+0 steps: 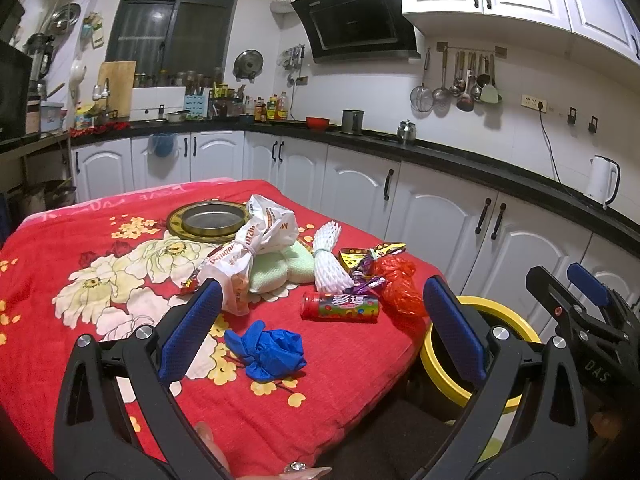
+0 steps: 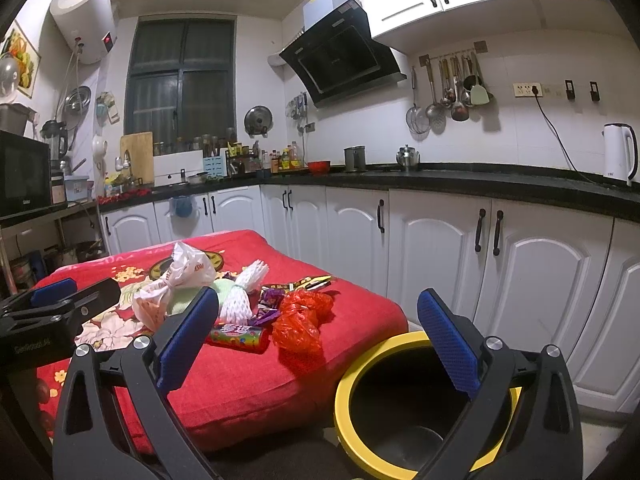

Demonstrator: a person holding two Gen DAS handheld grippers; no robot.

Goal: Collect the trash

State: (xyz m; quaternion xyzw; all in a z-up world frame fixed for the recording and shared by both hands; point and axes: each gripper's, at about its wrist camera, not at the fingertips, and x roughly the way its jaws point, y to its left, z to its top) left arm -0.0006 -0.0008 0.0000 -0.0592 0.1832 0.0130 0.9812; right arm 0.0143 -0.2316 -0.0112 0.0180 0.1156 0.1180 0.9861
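White kitchen cabinets and a black worktop run behind a counter [image 1: 60, 248] covered with a red flowered cloth, where the trash lies in a loose pile. In the left wrist view, a crumpled blue glove [image 1: 269, 353] lies nearest, at about 6 o'clock of the pile, and just beyond it a red candy tube [image 1: 339, 306] lies on its side. At 3 o'clock of the tube a crumpled red plastic bag [image 1: 400, 285] sits near the cloth edge. Behind the tube stand a white foam net [image 1: 326, 259] and some shiny candy wrappers [image 1: 366, 278], and at 9 o'clock of the net a white printed bag [image 1: 256, 240] leans over a pale green sponge [image 1: 280, 270]. A round metal tray [image 1: 208, 220] lies at 12 o'clock, behind the bag. The left hand-held gripper [image 1: 322, 326] hovers above the cloth with its blue pads spread wide, and nothing is between them. In the right wrist view, the right hand-held gripper [image 2: 318, 340] is also spread and empty, above a yellow-rimmed bin [image 2: 348, 384] that stands on the floor just beside the counter, at 3 o'clock of the pile.
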